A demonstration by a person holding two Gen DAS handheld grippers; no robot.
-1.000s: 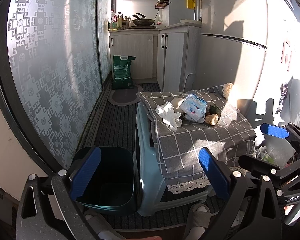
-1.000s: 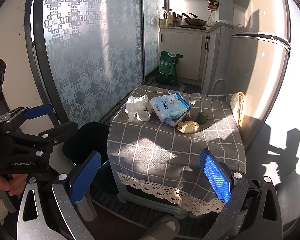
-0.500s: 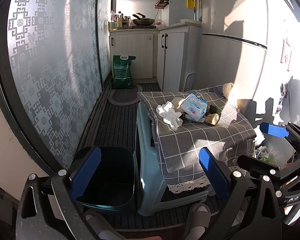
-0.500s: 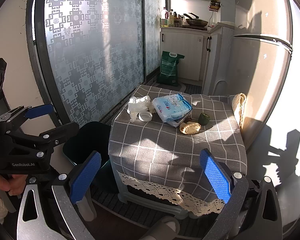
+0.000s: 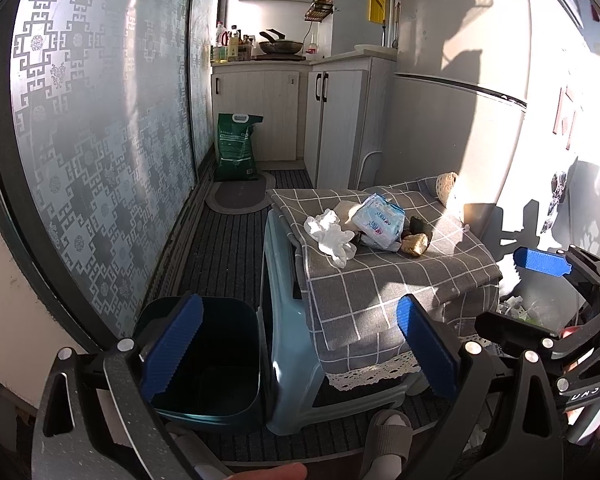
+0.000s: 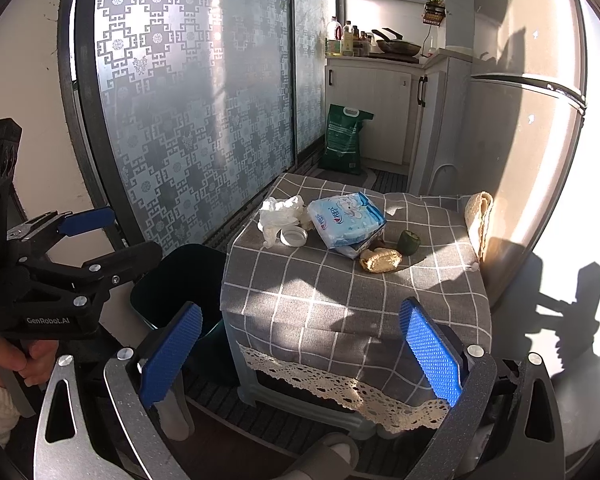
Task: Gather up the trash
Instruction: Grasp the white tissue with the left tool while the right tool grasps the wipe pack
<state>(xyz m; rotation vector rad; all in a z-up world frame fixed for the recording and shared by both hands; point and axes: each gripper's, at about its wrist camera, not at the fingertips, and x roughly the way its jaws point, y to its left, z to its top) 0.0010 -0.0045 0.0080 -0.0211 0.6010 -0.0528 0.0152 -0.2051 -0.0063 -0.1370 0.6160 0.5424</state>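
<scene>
Both grippers wide open, nothing held.
Trash sits mid-frame on the tabletop [image 6: 352, 300]: tissue [image 6: 278, 216], lid [image 6: 294, 236], wipes pack [image 6: 346, 218]. Bin [image 5: 204, 360] lower left; left gripper [image 5: 300, 356] and right gripper [image 6: 300, 356] hover low.

The checked tablecloth [image 6: 340, 292] is matt woven cloth with lace trim; the bin [image 5: 204, 364] is smooth, glossy plastic.

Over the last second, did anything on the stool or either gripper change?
Almost nothing. The right gripper eased slightly closer to the cloth-covered stool; both sets of jaws stayed open and empty. The left gripper, tissue pack, crumpled tissue and bin kept their places.
</scene>
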